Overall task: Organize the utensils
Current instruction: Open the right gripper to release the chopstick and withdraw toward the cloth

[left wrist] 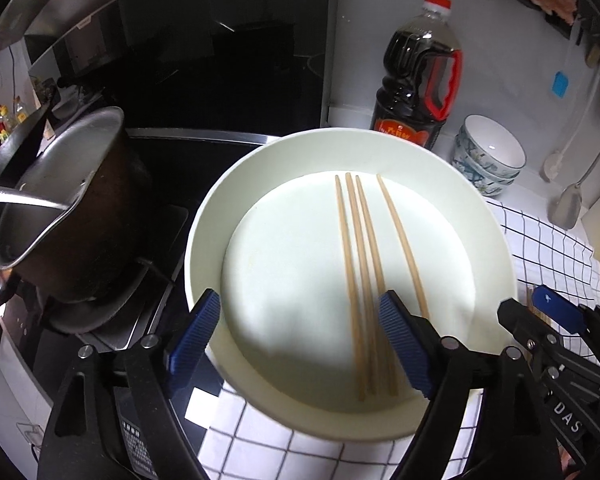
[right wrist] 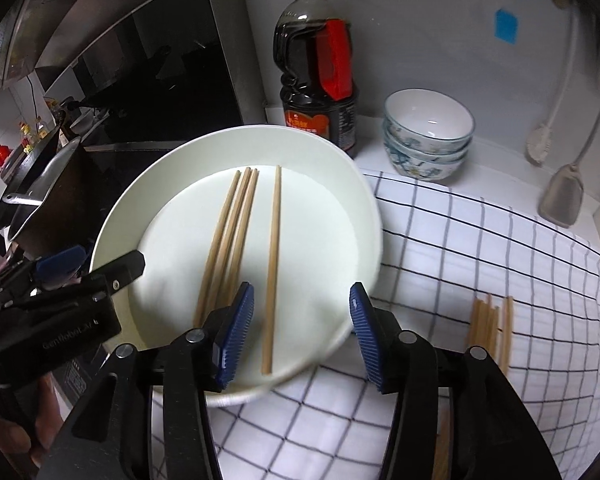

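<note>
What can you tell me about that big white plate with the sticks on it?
The round white deep-rimmed plate, ceramic by its look, sits level, partly on the blue-checked white cloth, next to the stove. Four pale wooden chopsticks lie flat in it, three bunched, one apart. Nothing grips it.

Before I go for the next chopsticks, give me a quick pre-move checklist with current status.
1. Left tool open, nothing between its pads: ok.
2. Right tool open, holding nothing: ok.
3. Four chopsticks lying flat inside the white plate: ok.
4. Remaining chopsticks on the checkered cloth, unobstructed: ok.
5. All chopsticks gathered on the plate: not ok.
6. Count of chopsticks left on the cloth: cannot tell, blurred.
</note>
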A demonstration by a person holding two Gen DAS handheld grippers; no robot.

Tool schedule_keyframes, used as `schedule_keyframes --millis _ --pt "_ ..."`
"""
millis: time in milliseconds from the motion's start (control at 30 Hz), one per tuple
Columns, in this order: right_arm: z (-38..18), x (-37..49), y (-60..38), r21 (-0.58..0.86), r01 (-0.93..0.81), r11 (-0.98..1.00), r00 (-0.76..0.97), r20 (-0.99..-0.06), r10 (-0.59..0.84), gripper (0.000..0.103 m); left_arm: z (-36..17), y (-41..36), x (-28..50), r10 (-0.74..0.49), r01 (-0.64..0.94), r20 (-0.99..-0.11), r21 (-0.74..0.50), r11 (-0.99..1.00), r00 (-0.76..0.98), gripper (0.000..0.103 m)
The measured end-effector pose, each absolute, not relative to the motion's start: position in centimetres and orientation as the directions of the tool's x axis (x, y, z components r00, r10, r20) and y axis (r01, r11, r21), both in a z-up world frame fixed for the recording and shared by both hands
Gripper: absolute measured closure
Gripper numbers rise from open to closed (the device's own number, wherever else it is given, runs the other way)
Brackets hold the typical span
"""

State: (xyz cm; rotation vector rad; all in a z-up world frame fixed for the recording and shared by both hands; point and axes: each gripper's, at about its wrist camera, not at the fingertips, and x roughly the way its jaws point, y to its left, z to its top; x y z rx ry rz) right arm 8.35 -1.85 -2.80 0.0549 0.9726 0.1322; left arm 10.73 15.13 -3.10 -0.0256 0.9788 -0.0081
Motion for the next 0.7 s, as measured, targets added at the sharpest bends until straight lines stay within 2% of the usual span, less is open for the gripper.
schedule_keyframes --millis 300,700 --pt "-1.0 4.7 -5.0 0.095 -0.06 0.994 0.581 -0.806 0.112 0.052 -1.3 12.2 7.7 -0.038 0.009 -0.81 -0.04 0.999 0.585 0.017" --pt "-1.1 -0.5 -11.8 0.095 0.065 0.993 0.595 -0.803 0.038 0.05 -1.3 5.6 4.5 -0.097 0.113 -0.805 -0.037 0.993 0.585 0.016"
